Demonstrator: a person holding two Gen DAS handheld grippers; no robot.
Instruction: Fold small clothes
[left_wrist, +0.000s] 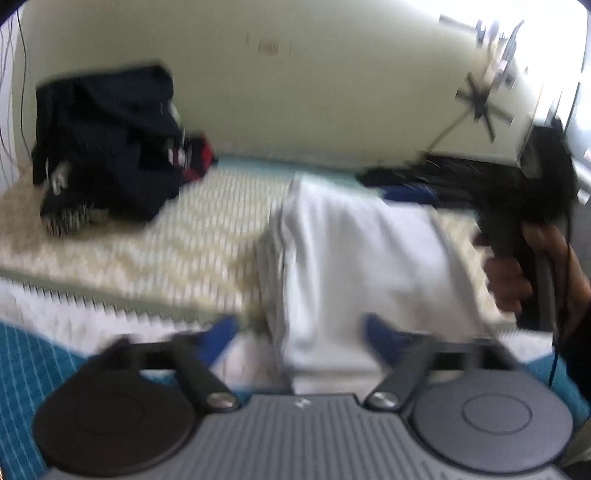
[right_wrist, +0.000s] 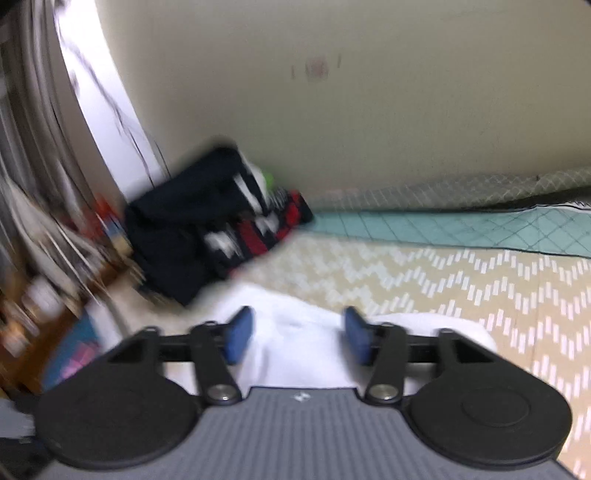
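White garment (left_wrist: 343, 258) lay folded on the zigzag-patterned mat (left_wrist: 166, 240), its near edge between the left gripper (left_wrist: 299, 338)'s blue fingers (left_wrist: 380, 334), which stood wide apart. The right gripper (right_wrist: 297, 338)'s fingers were also apart over white cloth. A dark clothes pile (left_wrist: 107, 147) sat well away by the wall.

Spread over the bed (left_wrist: 155, 254), a beige zigzag-patterned mat (right_wrist: 461, 280); beneath it, a teal quilted cover (right_wrist: 443, 229) running to the wall; heaped on the mat's far left corner, a dark pile of clothes (left_wrist: 107, 147); laid across the middle, a white garment (left_wrist: 351, 251); folded dark items (left_wrist: 443, 181) behind it.
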